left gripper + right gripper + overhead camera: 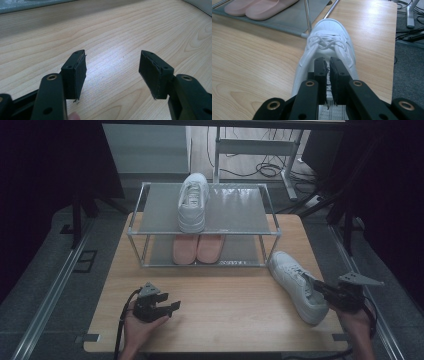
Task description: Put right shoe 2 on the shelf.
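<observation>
Black jaws of the right gripper (327,75) are standing nearly together over the heel opening of the white shoe (327,47), with a narrow gap and the tongue label between them; whether the pads are pinching it is not clear. That shoe (299,286) is lying on the surface (220,310) at its right side, toe pointing toward the rack (205,222). Another white shoe (193,202) is sitting on the rack's top shelf, and pink slippers (198,248) are resting on the lower shelf. Left gripper (159,306) is hovering low over bare wood, jaws spread wide and holding nothing.
</observation>
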The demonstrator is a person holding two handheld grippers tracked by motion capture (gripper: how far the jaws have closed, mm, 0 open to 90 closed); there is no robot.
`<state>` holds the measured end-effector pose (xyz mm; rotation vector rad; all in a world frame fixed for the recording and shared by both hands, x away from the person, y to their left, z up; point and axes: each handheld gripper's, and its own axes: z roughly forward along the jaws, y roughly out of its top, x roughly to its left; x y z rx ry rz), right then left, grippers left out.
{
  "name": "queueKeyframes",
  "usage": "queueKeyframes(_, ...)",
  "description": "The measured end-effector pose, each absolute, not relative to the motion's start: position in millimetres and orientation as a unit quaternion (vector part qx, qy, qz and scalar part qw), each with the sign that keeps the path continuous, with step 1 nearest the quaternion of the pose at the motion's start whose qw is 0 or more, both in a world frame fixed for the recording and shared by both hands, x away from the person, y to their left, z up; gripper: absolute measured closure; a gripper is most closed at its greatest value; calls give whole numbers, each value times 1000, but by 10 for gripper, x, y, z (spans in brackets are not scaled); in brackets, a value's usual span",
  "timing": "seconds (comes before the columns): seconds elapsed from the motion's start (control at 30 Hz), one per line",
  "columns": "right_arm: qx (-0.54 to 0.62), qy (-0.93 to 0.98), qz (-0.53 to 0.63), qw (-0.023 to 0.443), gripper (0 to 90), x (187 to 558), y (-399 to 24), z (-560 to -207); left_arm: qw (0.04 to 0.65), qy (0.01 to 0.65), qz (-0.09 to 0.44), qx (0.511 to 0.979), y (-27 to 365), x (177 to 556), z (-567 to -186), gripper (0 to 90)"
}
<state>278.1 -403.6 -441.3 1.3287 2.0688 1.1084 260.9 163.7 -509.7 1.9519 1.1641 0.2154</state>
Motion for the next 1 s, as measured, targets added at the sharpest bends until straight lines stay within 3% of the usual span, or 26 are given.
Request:
queueKeyframes(0.2,481,750,397,219,800,2794,-4066,-4418,416,463,85,778,1634,2608,-5097,394)
queueKeyframes(0.4,485,757,382,214,659,2853,-4097,-4479,415,463,85,779,1632,2613,-5108,394)
queueKeyframes(0.6,484,757,382,216,579,2890,-4097,-4468,415,463,85,779,1627,2610,-5107,394)
queueKeyframes(1.0,498,778,314,219,514,3213,-4062,-4567,413,464,84,779,1629,2614,-5113,394)
